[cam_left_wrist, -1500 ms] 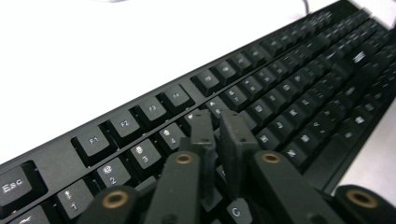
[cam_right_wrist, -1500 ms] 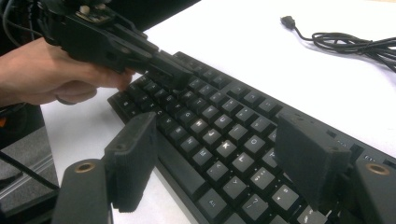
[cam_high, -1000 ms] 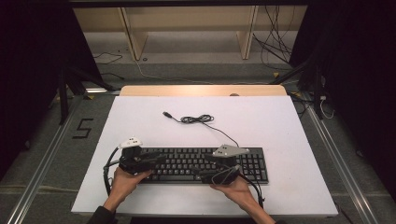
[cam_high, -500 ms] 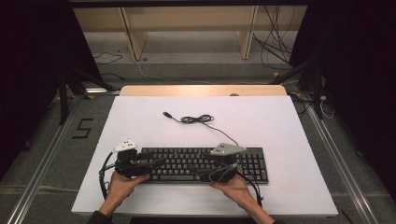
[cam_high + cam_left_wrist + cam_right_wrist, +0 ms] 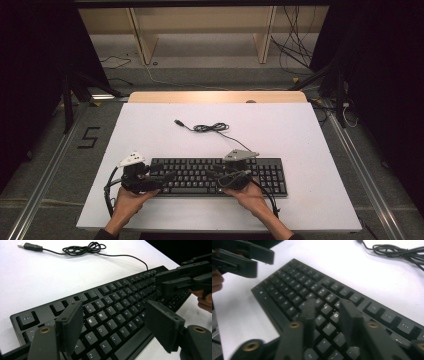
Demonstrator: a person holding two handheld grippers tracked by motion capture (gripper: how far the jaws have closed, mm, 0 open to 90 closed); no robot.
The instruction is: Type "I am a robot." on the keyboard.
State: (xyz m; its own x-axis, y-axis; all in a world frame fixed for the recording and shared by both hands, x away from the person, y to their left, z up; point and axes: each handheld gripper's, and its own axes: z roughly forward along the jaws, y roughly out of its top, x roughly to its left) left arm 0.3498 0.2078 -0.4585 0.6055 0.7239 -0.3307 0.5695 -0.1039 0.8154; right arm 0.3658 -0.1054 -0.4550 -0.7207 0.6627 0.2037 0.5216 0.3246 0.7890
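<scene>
Left gripper point(image 5: 113, 325) has just opened wide, holding nothing; right gripper point(image 5: 325, 307) has just narrowed its jaws above the keyboard point(image 5: 200, 170), gripping nothing; typing seems barely begun.

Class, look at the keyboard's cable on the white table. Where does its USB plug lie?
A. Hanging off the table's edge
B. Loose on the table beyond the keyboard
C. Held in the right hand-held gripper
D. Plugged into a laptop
B: the USB plug lies free on the table, past the coiled cable and the keyboard.
</scene>
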